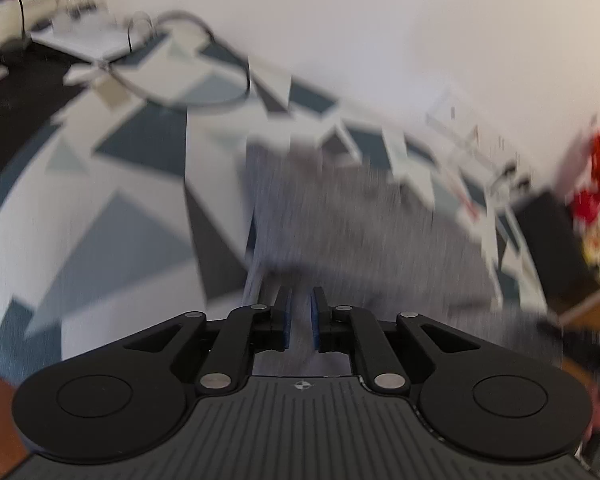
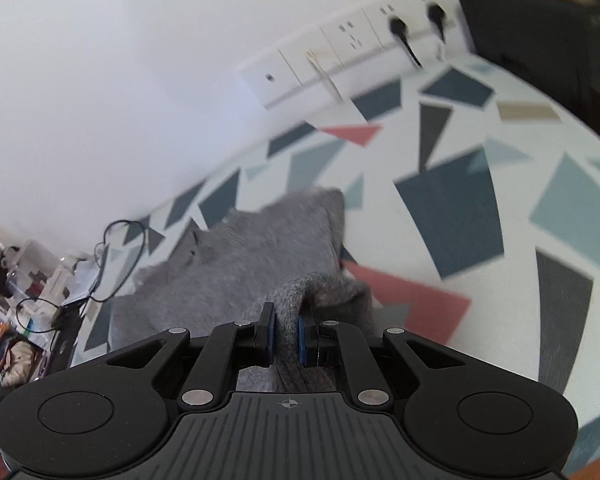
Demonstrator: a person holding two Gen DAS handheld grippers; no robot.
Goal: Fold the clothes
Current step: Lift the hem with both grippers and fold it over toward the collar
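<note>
one grey garment [image 2: 260, 264] lies partly folded on the patterned cloth [image 2: 460, 208]; we judge folding unfinished. the right gripper [image 2: 286, 336] pinches a raised fold. the left gripper [image 1: 301, 318], slightly parted, straddles fabric; grip unclear.

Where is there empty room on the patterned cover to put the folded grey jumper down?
Free: the patterned cover right of the grey garment, up to the wall sockets. Crowded: the far left end, with cables and clutter.
</note>
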